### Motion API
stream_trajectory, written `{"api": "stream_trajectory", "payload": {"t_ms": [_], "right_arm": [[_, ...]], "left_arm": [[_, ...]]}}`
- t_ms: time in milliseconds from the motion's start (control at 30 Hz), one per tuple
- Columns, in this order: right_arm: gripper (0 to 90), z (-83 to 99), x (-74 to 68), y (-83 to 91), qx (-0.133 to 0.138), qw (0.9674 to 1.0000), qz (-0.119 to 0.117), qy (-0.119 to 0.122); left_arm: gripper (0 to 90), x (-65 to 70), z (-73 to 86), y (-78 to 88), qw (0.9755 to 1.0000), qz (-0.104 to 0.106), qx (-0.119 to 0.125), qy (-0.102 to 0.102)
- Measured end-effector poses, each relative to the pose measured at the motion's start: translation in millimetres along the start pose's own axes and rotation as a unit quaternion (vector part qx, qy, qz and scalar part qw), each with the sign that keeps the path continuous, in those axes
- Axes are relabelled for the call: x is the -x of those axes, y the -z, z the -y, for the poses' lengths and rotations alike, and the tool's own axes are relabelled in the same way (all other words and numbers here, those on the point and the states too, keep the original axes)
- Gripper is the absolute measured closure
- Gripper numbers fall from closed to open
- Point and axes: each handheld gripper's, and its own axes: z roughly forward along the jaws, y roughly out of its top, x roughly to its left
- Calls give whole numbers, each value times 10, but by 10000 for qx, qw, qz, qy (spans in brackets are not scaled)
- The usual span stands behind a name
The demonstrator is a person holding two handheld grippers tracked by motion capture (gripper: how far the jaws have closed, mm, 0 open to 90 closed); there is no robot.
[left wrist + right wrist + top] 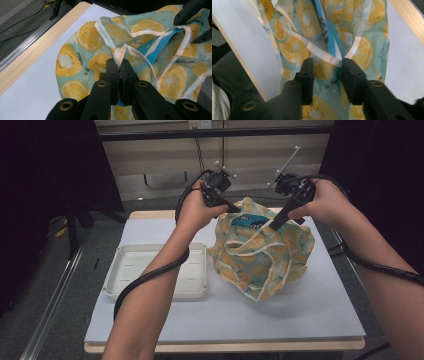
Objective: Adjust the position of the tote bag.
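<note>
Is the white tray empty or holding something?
Empty: the white tray shows only bare ribbed floor, beside the fruit-print bag.

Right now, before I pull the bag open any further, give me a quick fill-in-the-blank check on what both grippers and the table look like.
1. The left gripper is shut on the bag's white ____.
2. The right gripper has its jaws ____ above the fruit-print bag, pressing on nothing.
3. The white tray lies to the ____ of the bag in the high view.
4. Inside the bag's mouth shows a ____ package with white lettering.

Missing words: trim; open; left; blue
</note>
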Motion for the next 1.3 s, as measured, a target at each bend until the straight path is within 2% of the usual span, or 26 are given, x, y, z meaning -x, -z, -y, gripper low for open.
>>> {"api": "stream_trajectory", "payload": {"t_ms": [67, 167, 300, 400, 567, 633, 700, 833, 967, 1100, 1167, 1300], "right_arm": [[781, -13, 5, 7, -81, 10000, 43, 35], [872, -27, 32, 65, -111, 9999, 125, -40], [900, -29, 89, 193, 63, 9999, 78, -138], [900, -19, 162, 286, 277, 9989, 114, -357], [900, 33, 302, 326, 711, 9948, 223, -698], [900, 58, 345, 284, 740, 9939, 209, -789], [900, 89, 389, 196, 696, 9935, 293, -850], [900, 159, 435, 1, 452, 9951, 180, -861], [900, 237, 469, -160, 354, 9951, 12, -922], [900, 315, 481, -242, 330, 9953, -50, -904], [898, 362, 499, -274, 272, 9955, -86, -909], [896, 460, 536, -335, 231, 9947, -110, -996]], "left_arm": [[877, -7, 0, 1, 10000, 8, -28, -3], [877, -17, 3, -4, 10000, 12, -35, -21], [878, -24, 26, -19, 10000, 40, -27, 13], [879, -39, 46, -22, 10000, 40, -13, 48], [880, -54, 73, -18, 9999, 76, -52, 48], [880, -61, 87, -19, 9999, 69, -51, 62], [880, -76, 104, -20, 9999, 79, -45, 64], [879, -111, 152, -17, 9999, 53, -86, 98], [878, -156, 205, -37, 9997, 56, -113, 217], [877, -198, 270, -48, 9994, 87, -158, 286], [877, -209, 307, -60, 9990, 91, -200, 389], [877, -246, 376, -78, 9988, 90, -257, 418]]}}
